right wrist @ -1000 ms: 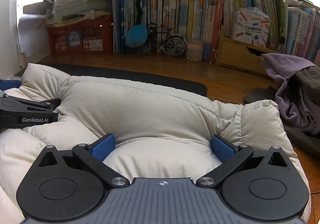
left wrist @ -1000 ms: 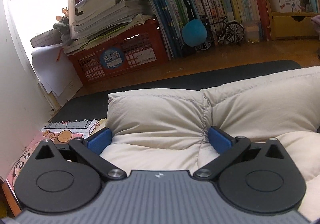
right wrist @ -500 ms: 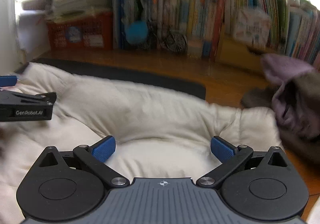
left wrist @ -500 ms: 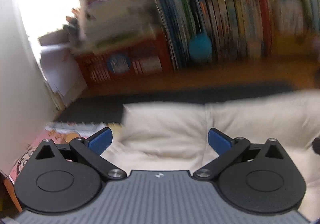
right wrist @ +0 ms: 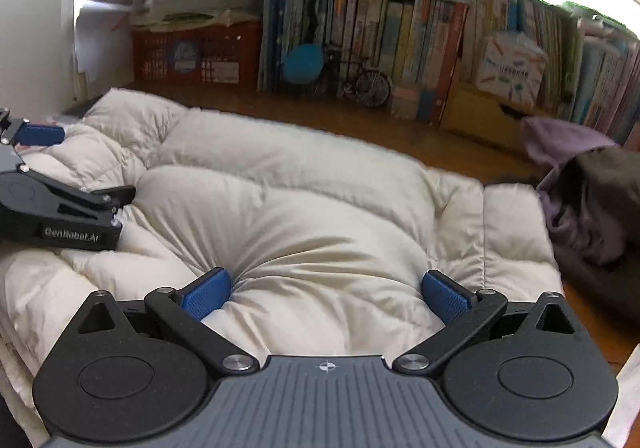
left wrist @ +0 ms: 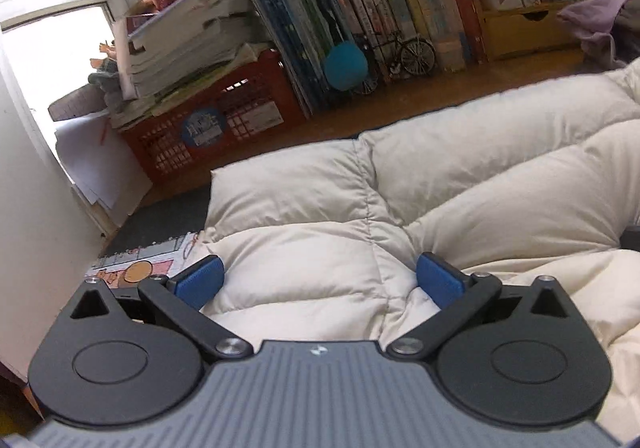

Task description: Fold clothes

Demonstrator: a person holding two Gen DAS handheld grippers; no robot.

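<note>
Both jaws sit wide apart here. The left hand-held gripper (left wrist: 318, 280) and right hand-held gripper (right wrist: 326, 292) each press into the puffy cream quilted down jacket (right wrist: 304, 208), which bulges up between their blue pads; looks like neither is actually pinching fabric. A purple crumpled garment (right wrist: 576, 184) lies right of the right one.

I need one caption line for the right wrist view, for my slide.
Right gripper, jaws wide open, pressing into a cream puffer jacket; left gripper at the left edge, bookshelf behind.
</note>
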